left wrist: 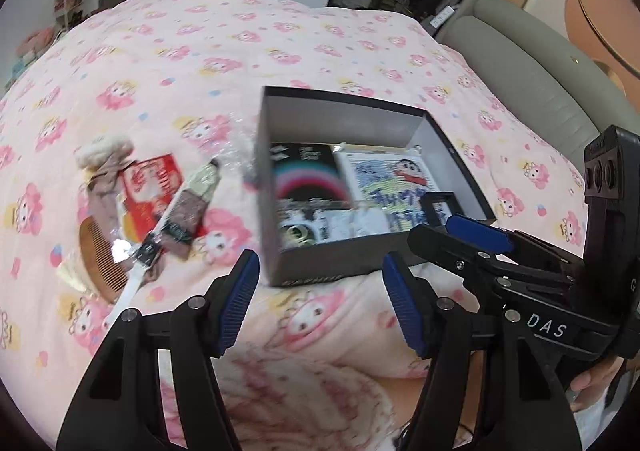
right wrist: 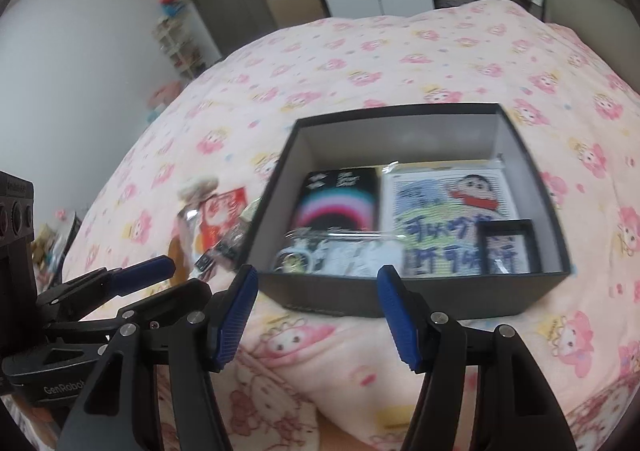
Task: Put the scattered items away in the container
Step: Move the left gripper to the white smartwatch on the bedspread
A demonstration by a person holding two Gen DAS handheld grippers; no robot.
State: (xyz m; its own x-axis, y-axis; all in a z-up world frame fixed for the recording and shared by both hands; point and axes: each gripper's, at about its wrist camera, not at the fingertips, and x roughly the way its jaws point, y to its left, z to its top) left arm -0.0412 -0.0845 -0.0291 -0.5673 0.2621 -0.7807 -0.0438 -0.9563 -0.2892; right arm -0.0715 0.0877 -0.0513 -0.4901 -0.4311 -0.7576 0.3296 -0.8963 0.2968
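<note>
Nearest me, my left tongs (left wrist: 316, 307) and right tongs (right wrist: 316, 315) hang released and empty. Beyond, at frame centre, the box (right wrist: 420, 293) already holds several flat items. At left frame, the comb (left wrist: 98, 255), toothbrush (left wrist: 138, 271) and red packet (left wrist: 150, 191) remain on the bed (left wrist: 240, 51).

1. The left wrist view looks forward and down over the bed (left wrist: 200, 63), near the box (left wrist: 320, 275), which lies ahead to the right.
2. The right wrist view faces the box (right wrist: 420, 291) almost squarely, close.
3. Both share the box, the bed (right wrist: 360, 63) and the door side of the room.
</note>
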